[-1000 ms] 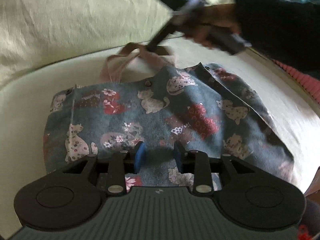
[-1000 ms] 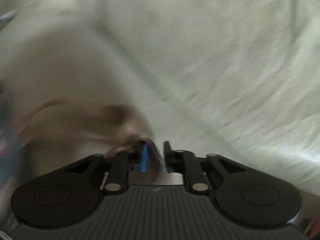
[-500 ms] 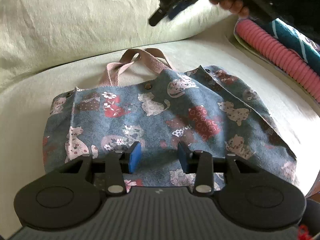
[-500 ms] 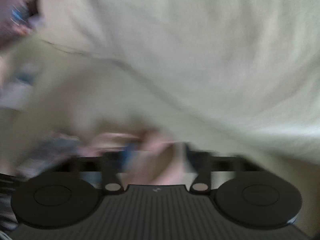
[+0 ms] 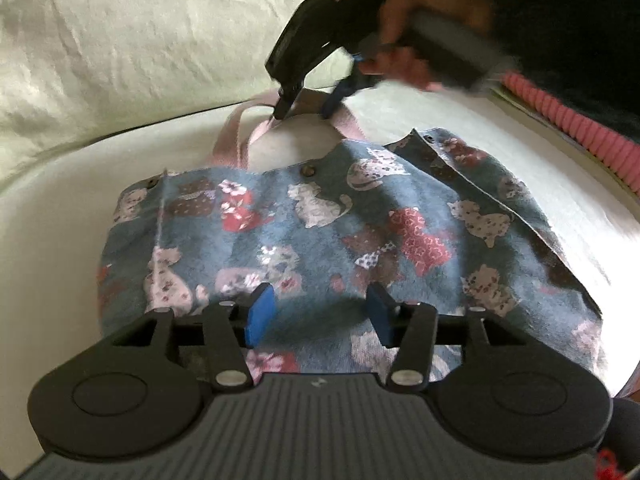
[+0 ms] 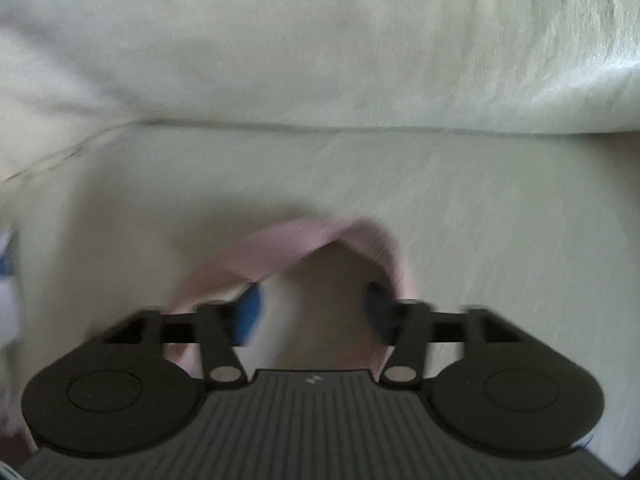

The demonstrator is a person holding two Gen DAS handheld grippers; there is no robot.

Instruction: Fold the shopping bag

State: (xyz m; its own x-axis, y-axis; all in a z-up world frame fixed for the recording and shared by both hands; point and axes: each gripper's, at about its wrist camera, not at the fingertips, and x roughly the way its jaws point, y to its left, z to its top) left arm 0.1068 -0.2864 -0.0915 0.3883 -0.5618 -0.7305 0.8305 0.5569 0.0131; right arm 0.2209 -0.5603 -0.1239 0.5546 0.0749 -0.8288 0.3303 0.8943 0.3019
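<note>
A blue cat-and-flower print fabric shopping bag point(image 5: 320, 232) lies flat on a pale cream cushion point(image 5: 60, 220), its pink webbing handles point(image 5: 240, 136) pointing to 12 o'clock. The left gripper point(image 5: 318, 314) hovers over the bag's near edge at 6 o'clock, jaws wide and empty. The right gripper point(image 6: 314, 312), held by a hand point(image 5: 424, 20), straddles the handles with jaws wide apart.
</note>
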